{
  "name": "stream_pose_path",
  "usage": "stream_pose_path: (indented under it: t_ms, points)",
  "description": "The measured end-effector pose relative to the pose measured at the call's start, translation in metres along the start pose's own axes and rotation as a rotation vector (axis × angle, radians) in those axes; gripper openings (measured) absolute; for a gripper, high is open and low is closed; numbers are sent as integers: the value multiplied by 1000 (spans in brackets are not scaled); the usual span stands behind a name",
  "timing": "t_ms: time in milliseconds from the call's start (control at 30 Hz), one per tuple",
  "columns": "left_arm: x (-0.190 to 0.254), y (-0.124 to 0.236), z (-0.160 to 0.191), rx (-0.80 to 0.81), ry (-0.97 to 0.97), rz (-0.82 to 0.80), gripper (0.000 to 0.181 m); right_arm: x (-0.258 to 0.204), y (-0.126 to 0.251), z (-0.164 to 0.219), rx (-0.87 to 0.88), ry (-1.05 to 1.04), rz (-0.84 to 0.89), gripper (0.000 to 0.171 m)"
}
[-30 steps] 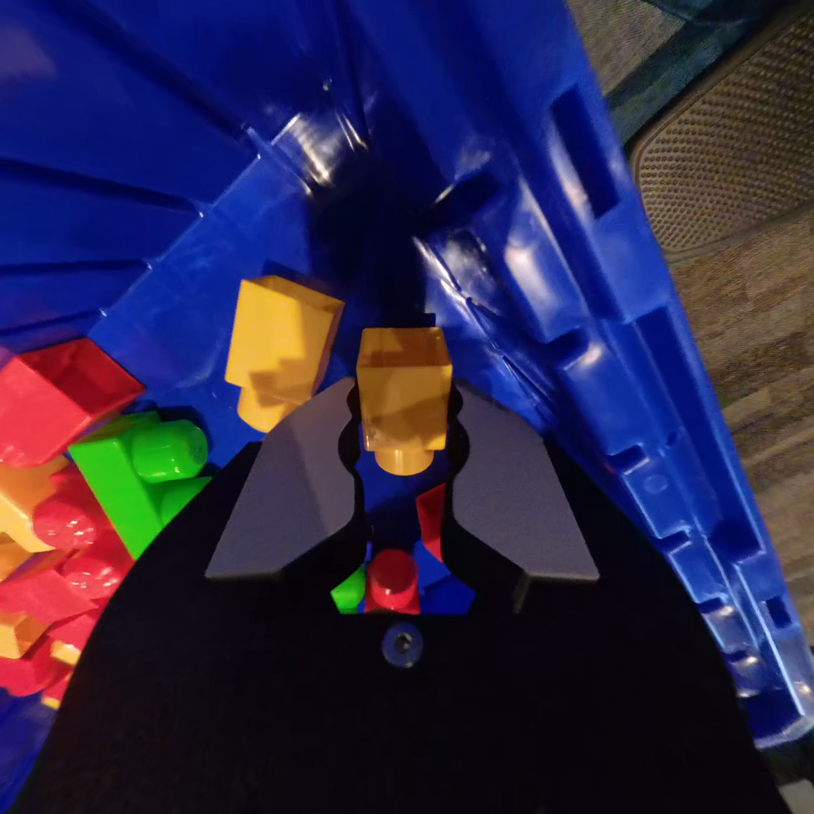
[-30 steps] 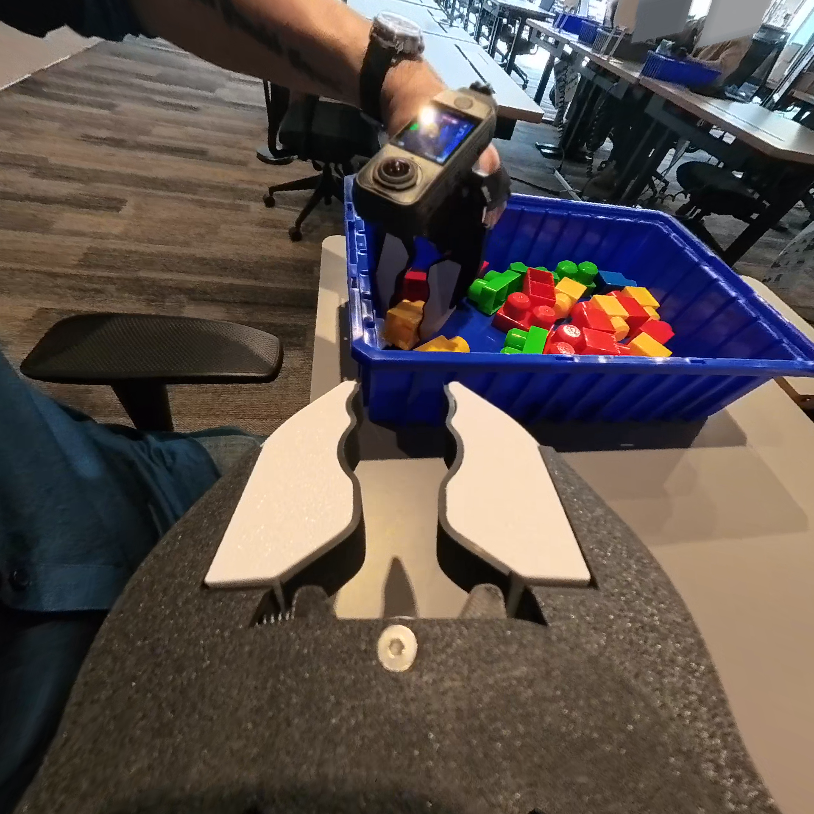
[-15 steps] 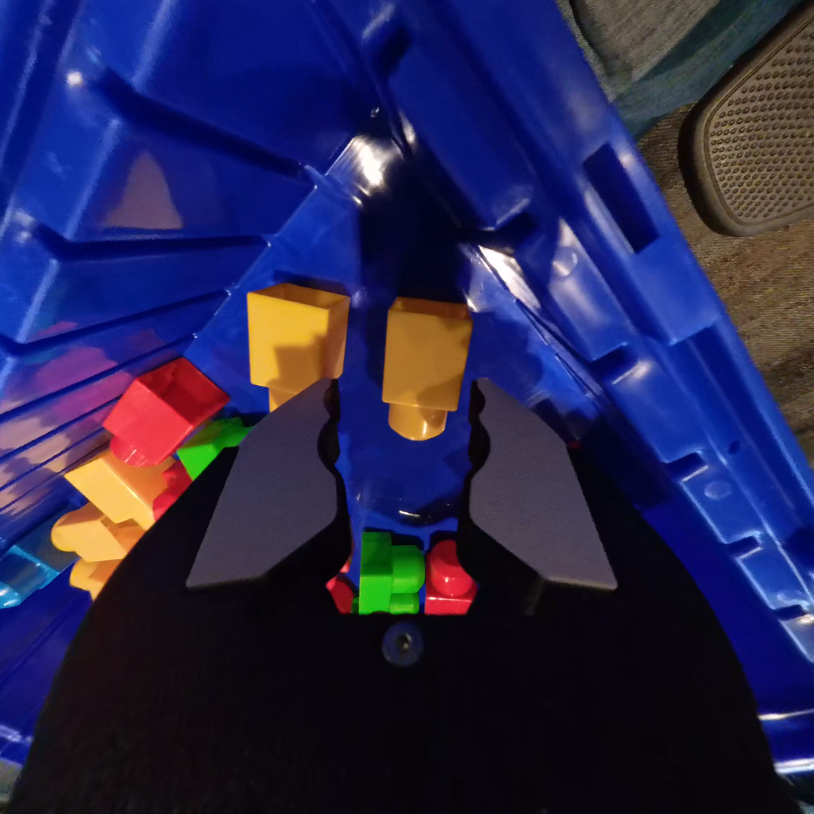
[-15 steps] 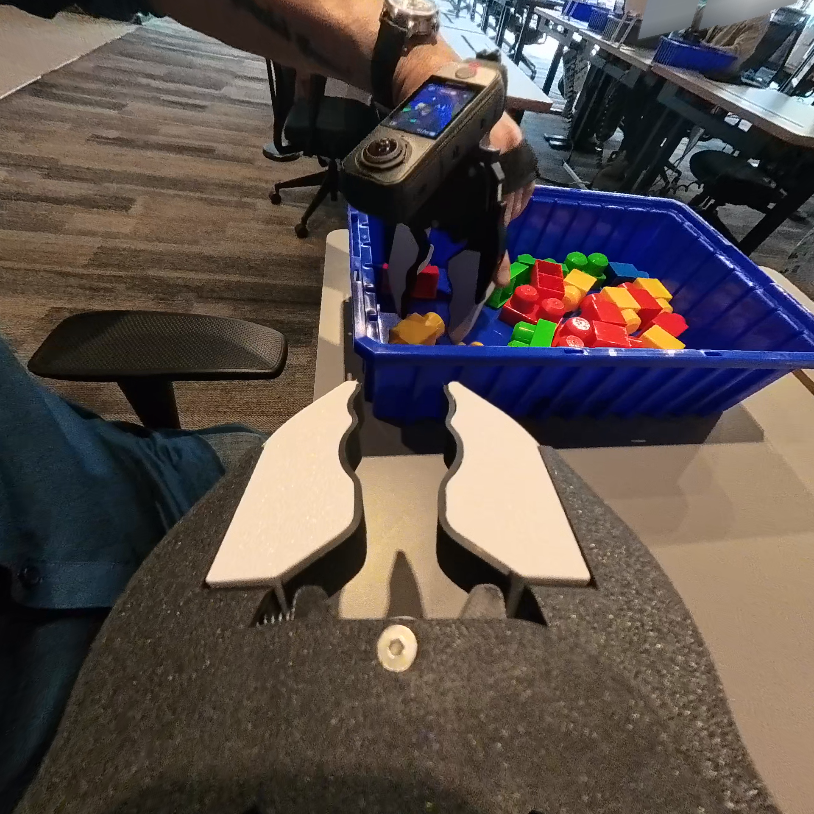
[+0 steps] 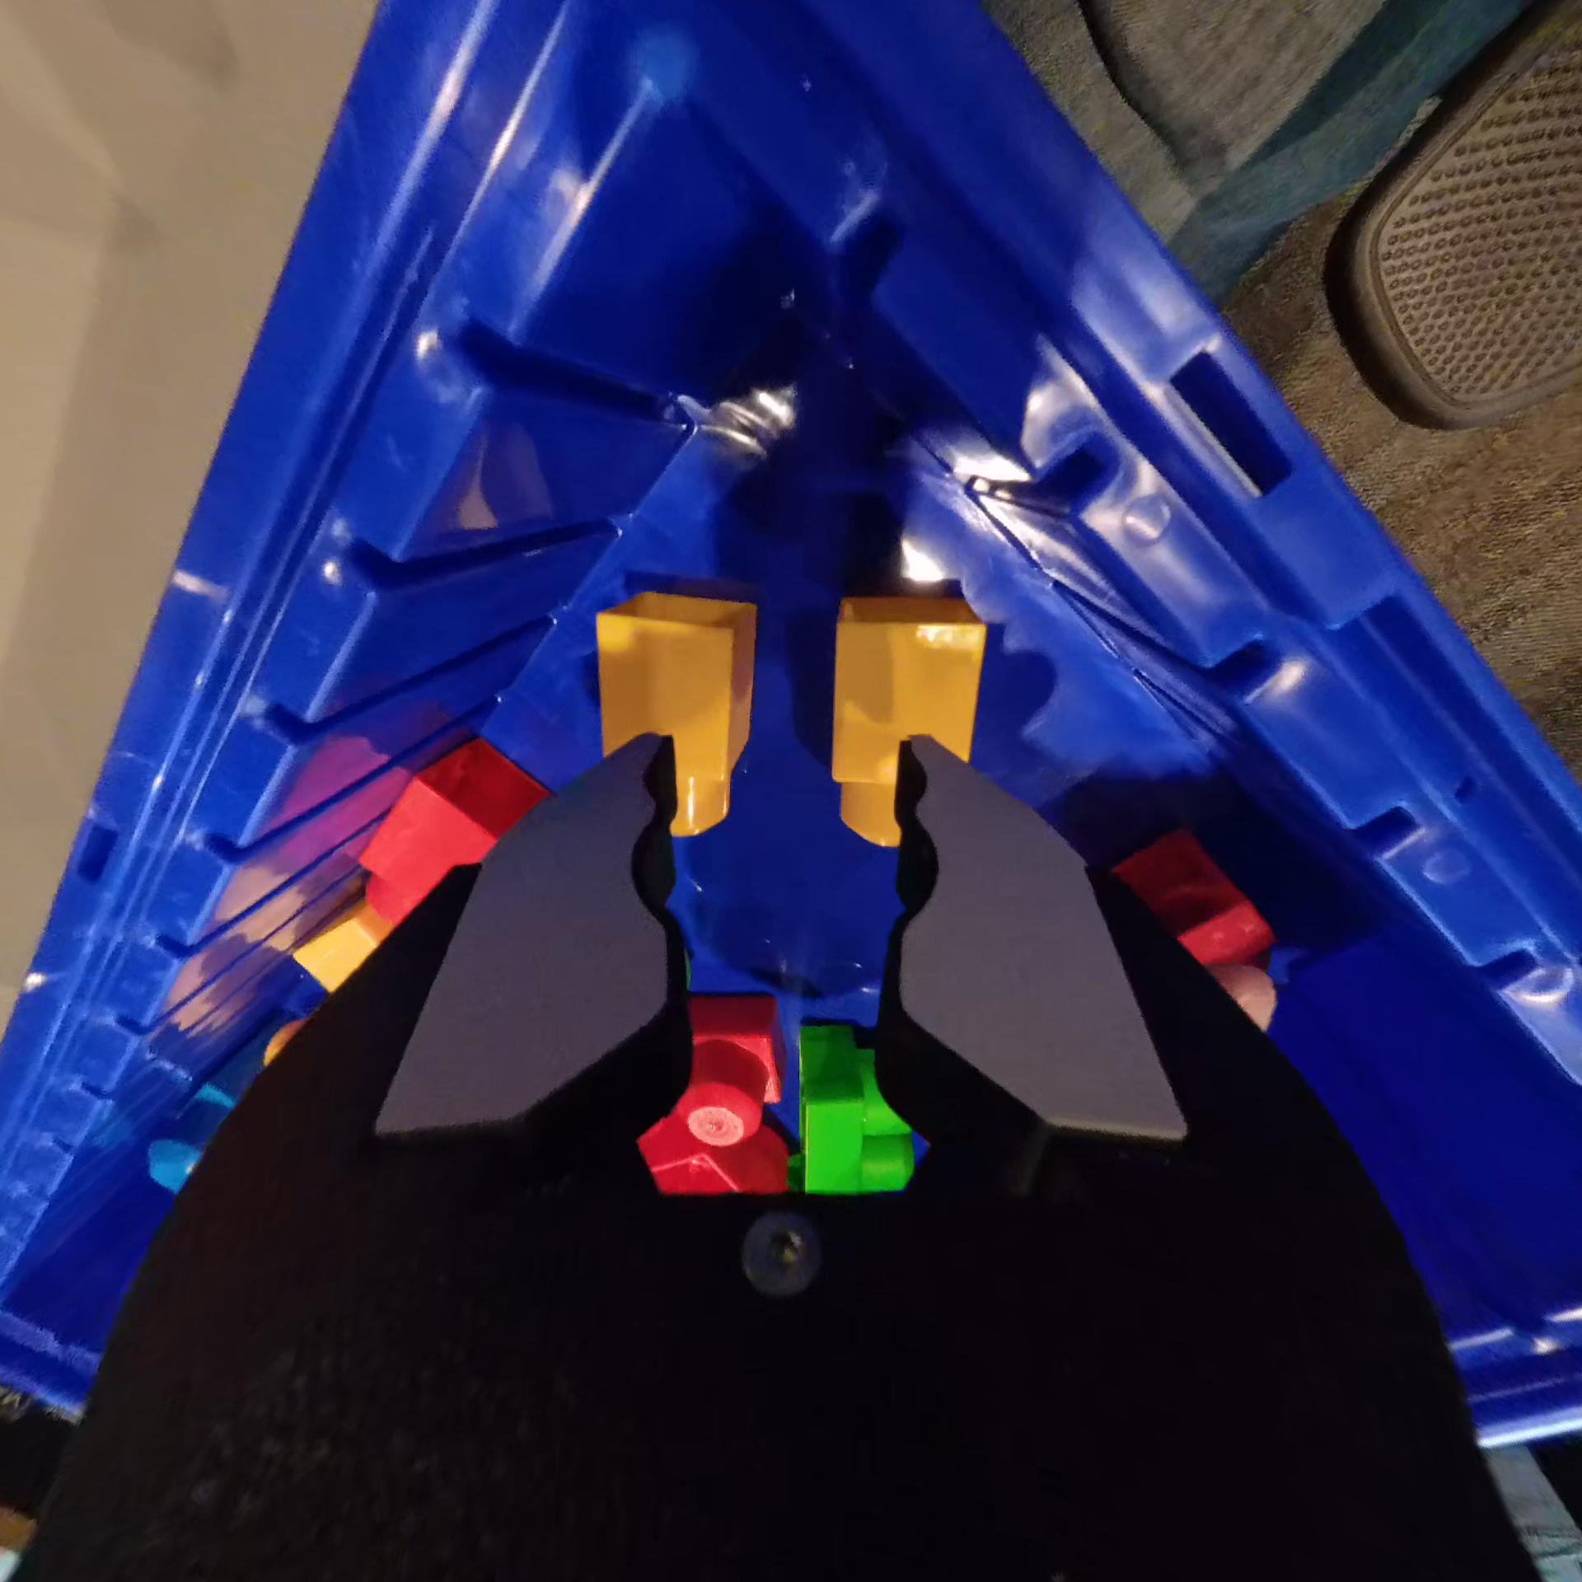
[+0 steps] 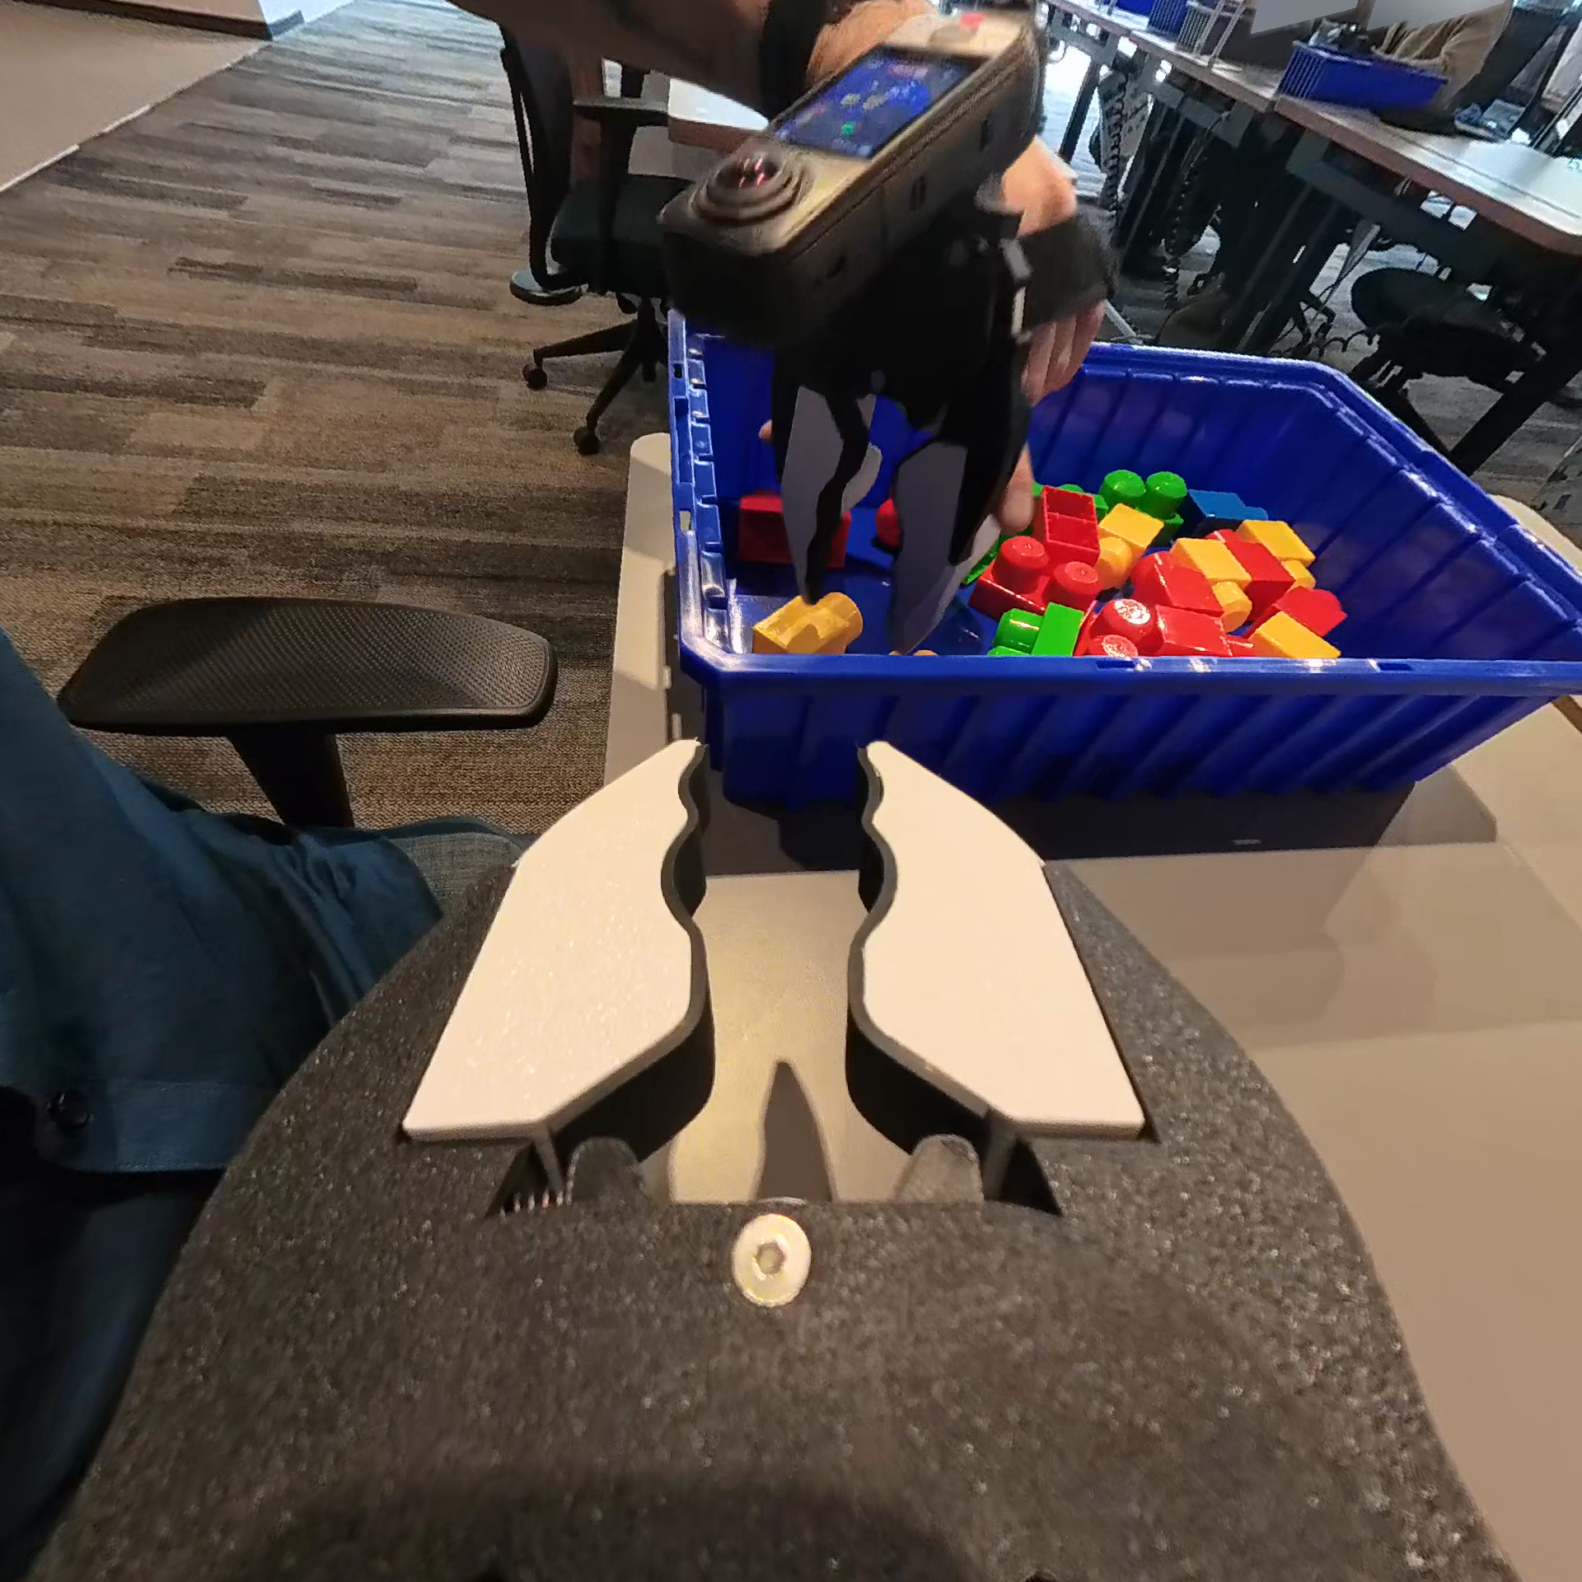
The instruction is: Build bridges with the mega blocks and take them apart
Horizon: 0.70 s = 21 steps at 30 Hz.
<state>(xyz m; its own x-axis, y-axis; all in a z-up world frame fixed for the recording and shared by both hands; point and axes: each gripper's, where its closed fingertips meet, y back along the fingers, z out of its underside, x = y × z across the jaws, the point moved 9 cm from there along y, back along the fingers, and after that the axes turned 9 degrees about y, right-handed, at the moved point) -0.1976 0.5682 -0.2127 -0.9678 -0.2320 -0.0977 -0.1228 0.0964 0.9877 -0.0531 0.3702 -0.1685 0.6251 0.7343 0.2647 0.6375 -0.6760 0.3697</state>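
Observation:
A blue bin (image 6: 1070, 736) on the table holds several red, yellow, green and blue mega blocks (image 6: 1190, 582). My left gripper (image 5: 781, 753) is open and empty, pointing down into the bin's near left corner; it also shows in the right wrist view (image 6: 865, 612). Two yellow single-stud blocks lie on the bin floor just past its fingertips, one on the left (image 5: 676, 685) and one on the right (image 5: 907, 693). In the right wrist view one of them (image 6: 805, 625) lies by the left finger. My right gripper (image 6: 781, 753) is open and empty above the table, short of the bin.
A red block (image 5: 728, 1104) and a green block (image 5: 843, 1113) lie below the left gripper's palm. A black chair armrest (image 6: 308, 659) and a person's blue sleeve (image 6: 171, 942) are at the left. The grey table (image 6: 1370, 1070) extends right. Office chairs and desks stand behind. The left gripper's tips are roughly 20 centimetres from the right gripper's.
My left gripper let go of the yellow block, opened wider and lifted back a little; the block now lies on the bin floor beside the other yellow one. My right gripper stayed still.

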Motion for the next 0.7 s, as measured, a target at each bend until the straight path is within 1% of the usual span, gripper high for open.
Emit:
stream_pose_path:
  t_ms: [133,300,467,700]
  points:
    - [5,-7,-2,-14,-27,22,45,3,2,1,3,-9,6,32]
    - [17,0,-7,3,-42,15,42,4,0,5,1,-26,-3,31]
    - [28,-11,-6,-20,-85,-15,38,4,-2,6,-1,-32,-6,32]
    - [22,-28,0,19,-85,-83,42,3,-2,4,-2,-34,3,32]
